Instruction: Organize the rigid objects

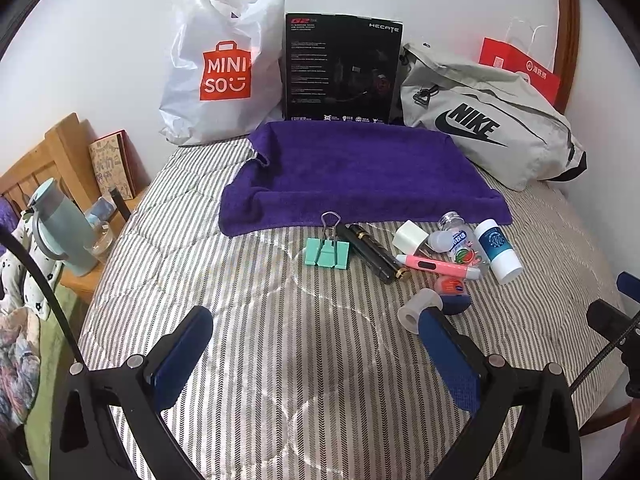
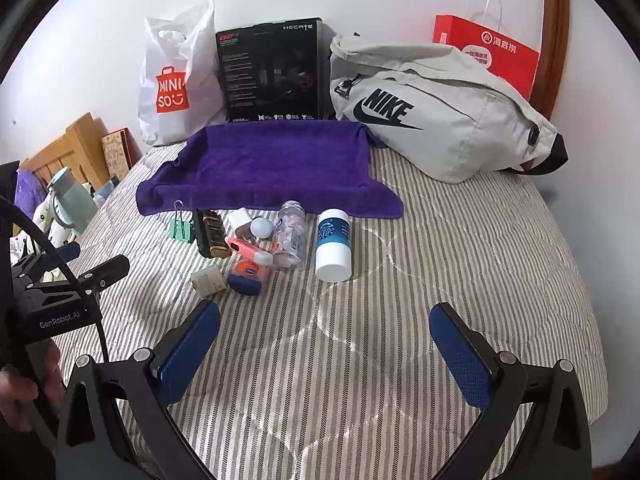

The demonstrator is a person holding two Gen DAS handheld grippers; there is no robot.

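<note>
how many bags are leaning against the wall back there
3: white plastic bag at left, grey Nike bag right of the black box, red paper bag behind it. None seem hidden.

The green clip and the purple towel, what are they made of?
The binder clip looks like painted metal: a smooth mint-green folded body with thin shiny wire handles. The purple towel looks like soft terry cloth: fuzzy, matte, with rumpled edges. The clip could be plastic-coated; that is hard to tell.

blue tin half behind finger
</note>
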